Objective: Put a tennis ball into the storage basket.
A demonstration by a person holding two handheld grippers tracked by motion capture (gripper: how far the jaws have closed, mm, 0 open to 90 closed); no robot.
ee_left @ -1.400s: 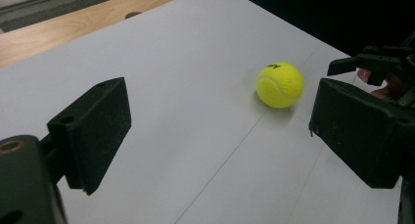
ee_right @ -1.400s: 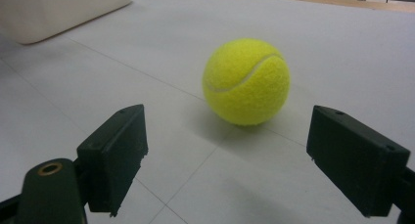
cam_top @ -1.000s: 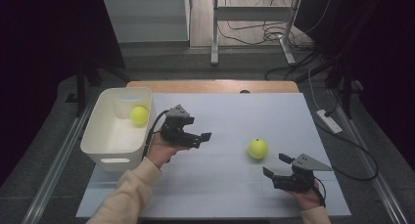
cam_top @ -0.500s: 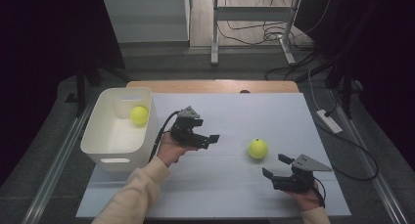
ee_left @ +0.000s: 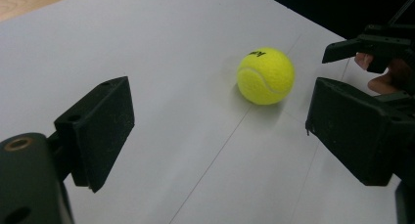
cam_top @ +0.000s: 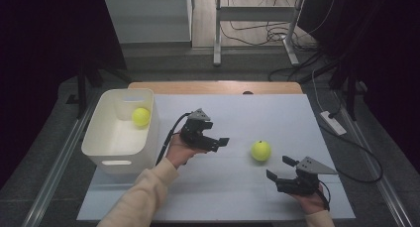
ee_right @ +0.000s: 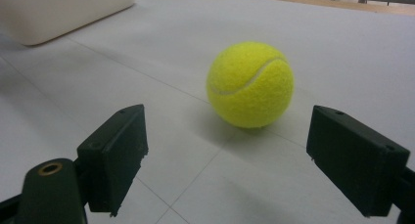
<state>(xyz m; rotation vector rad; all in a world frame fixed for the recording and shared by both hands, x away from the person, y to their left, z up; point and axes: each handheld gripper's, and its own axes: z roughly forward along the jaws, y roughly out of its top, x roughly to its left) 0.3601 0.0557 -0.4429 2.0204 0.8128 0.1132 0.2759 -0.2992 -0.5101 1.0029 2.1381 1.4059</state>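
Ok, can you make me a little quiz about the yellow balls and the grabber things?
1. How many tennis balls are there, and where is each?
2. True or false: the left gripper is squeezing a ball.
3. Which gripper is nearer the white bin: A) left, B) right?

Key:
1. Two: one inside the bin, one on the white tabletop between the grippers.
2. False. Its jaws have just been closing a little, but nothing is between them; the ball on the table lies ahead of them.
3. A.
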